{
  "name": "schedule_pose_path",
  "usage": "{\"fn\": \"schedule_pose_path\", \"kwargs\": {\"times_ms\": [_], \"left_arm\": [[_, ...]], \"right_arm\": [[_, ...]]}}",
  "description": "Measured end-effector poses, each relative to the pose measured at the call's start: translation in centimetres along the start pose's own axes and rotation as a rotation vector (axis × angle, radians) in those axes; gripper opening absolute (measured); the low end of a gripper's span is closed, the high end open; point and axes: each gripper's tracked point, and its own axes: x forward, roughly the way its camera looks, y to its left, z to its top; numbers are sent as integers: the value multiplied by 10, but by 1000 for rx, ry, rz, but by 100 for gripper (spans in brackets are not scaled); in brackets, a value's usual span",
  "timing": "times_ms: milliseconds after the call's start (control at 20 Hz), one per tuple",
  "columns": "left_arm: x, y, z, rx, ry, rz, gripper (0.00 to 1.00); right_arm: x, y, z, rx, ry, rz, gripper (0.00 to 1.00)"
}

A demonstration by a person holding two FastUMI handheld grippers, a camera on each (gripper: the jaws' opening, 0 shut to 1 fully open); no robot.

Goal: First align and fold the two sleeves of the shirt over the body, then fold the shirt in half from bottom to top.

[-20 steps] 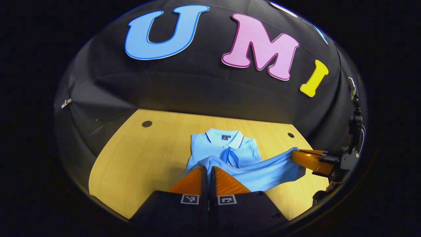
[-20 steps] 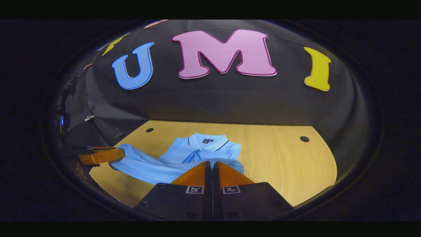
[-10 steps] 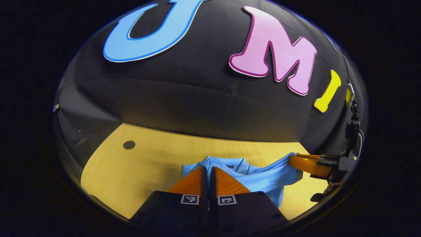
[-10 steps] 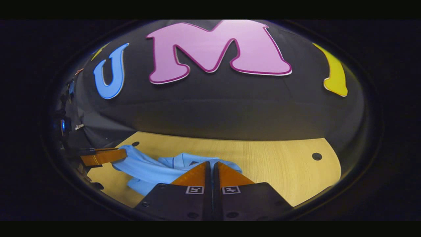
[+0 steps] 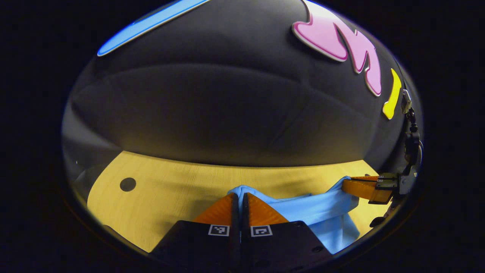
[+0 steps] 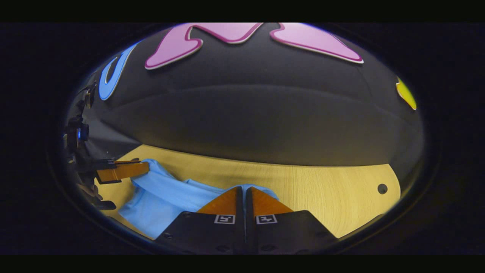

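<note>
Both grippers are pinched shut on the light blue shirt (image 5: pixel 322 212), each holding a corner of the fabric. From where I sit at the controls, the left gripper (image 5: pixel 239 196) shows at the bottom of the left gripper view with its two fingers pressed together, a fold of the shirt bunched right at their tips. In the same view, the right gripper (image 5: pixel 345 184) sits off at the right edge, its fingers also clamped on the cloth, and the shirt stretches in a raised band between the two grippers, with more fabric hanging down below that band toward the wooden table (image 5: pixel 170 193).

In the right gripper view, I see the right gripper (image 6: pixel 244 189) at the bottom with its fingers closed and blue fabric caught at the tips. The left gripper (image 6: pixel 146 167) appears at the far left of that view, holding the other end, and the shirt (image 6: pixel 163 197) spreads between them, sagging low over the near part of the table (image 6: pixel 322 193). I cannot see the collar or the sleeves in either view, so I cannot tell how the garment is folded underneath. A dark round hole (image 5: pixel 127 184) marks the tabletop at the left in the left gripper view, and another hole (image 6: pixel 382 188) lies at the right in the right gripper view.
</note>
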Motion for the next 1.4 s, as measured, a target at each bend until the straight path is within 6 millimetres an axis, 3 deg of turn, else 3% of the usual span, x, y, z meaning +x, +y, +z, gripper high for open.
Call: {"fn": "schedule_pose_path", "kwargs": {"times_ms": [50,100,150,250,300,350,400,500,550,700,750,800,1000,1150,1300,1400], "left_arm": [[7,1,-9,4,18,7,6],[13,3,-16,8,35,18,12],[15,7,-21,17,47,32,10],[10,12,-21,37,53,67,14],[4,12,-14,40,37,77,25],[-8,9,-5,38,9,76,34],[-20,4,6,34,-22,69,52],[-63,-8,30,17,-79,32,86],[-82,-12,40,0,-113,20,90],[-153,-22,72,-33,-229,-6,92],[-177,-24,81,-32,-261,-10,97],[-203,-25,89,-27,-292,-10,97],[-313,-38,115,-10,-425,-38,97],[-393,-40,126,-3,-528,-37,97],[-465,-45,121,7,-583,-27,97],[-512,-52,104,16,-596,-17,96]], "right_arm": [[7,-1,-4,-6,4,-6,5],[11,-1,-10,-3,16,-9,5],[13,-2,-17,-5,34,-19,5],[7,-8,-22,-13,58,-48,7],[1,-8,-15,-11,35,-57,14],[-10,-10,-6,-6,7,-64,10],[-24,-11,3,-1,-20,-75,21],[-61,-14,19,-9,-59,-113,52],[-82,-15,26,-10,-72,-138,67],[-142,-7,51,-2,-134,-167,64],[-166,-3,61,-9,-158,-175,73],[-188,0,71,-19,-181,-184,89],[-282,28,101,-9,-285,-198,97],[-349,53,109,18,-347,-194,99],[-419,79,104,42,-401,-190,97],[-463,96,102,58,-437,-176,97]]}}
